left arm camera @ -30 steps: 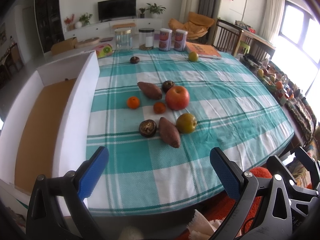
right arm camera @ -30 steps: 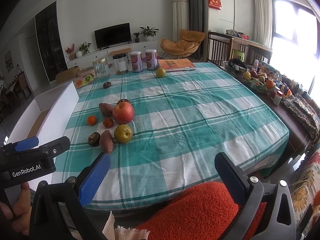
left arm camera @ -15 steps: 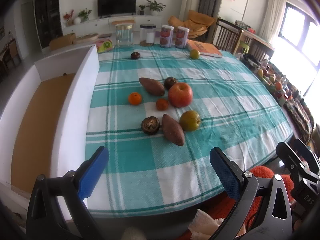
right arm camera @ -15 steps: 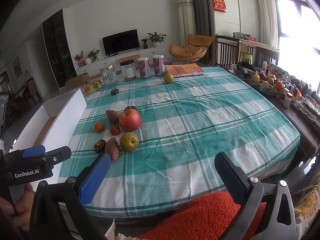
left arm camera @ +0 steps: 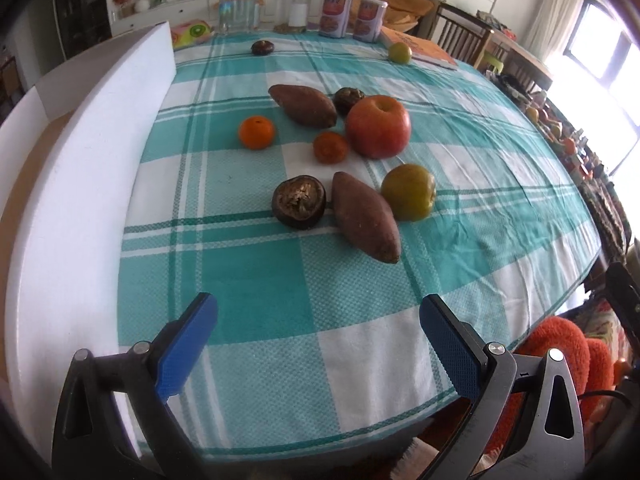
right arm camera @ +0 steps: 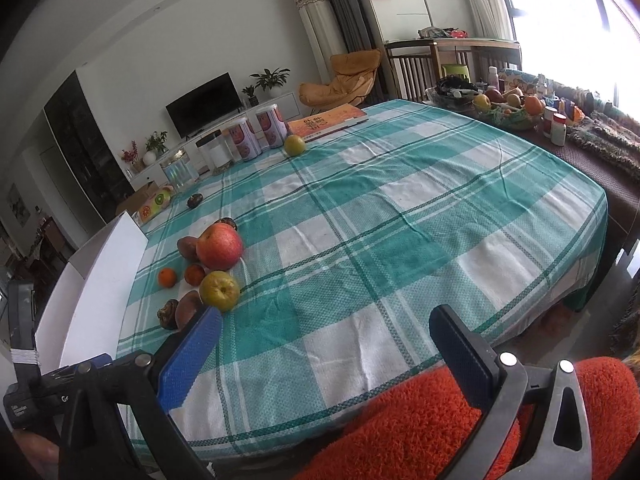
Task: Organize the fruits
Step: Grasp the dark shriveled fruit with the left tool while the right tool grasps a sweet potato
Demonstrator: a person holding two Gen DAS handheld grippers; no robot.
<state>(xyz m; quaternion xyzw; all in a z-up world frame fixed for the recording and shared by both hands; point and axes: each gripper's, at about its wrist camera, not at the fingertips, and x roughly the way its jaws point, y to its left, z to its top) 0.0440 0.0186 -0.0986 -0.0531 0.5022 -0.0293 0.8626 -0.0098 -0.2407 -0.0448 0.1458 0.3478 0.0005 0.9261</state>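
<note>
A cluster of produce lies on the checked tablecloth (left arm camera: 280,288): a red apple (left arm camera: 378,126), a green-yellow pear (left arm camera: 408,191), two small oranges (left arm camera: 256,132) (left arm camera: 330,147), two sweet potatoes (left arm camera: 365,216) (left arm camera: 302,105) and dark mangosteens (left arm camera: 299,201) (left arm camera: 347,99). My left gripper (left arm camera: 318,322) hangs open above the near cloth, short of the cluster, with nothing between its fingers. My right gripper (right arm camera: 324,336) is open too, low at the table's near edge; the apple (right arm camera: 219,246) and pear (right arm camera: 219,291) sit ahead to its left.
A white foam box (left arm camera: 92,184) stands along the table's left edge. Jars (left arm camera: 238,10) and two cans (left arm camera: 335,14), a book (left arm camera: 424,46), a lone pear (left arm camera: 399,53) and a mangosteen (left arm camera: 262,47) line the far side. An orange fluffy cushion (right arm camera: 440,424) is below the near edge.
The left gripper has moved forward and lower towards the fruit cluster, which now looks larger. The right gripper has shifted forward and tilted, with the table nearer.
</note>
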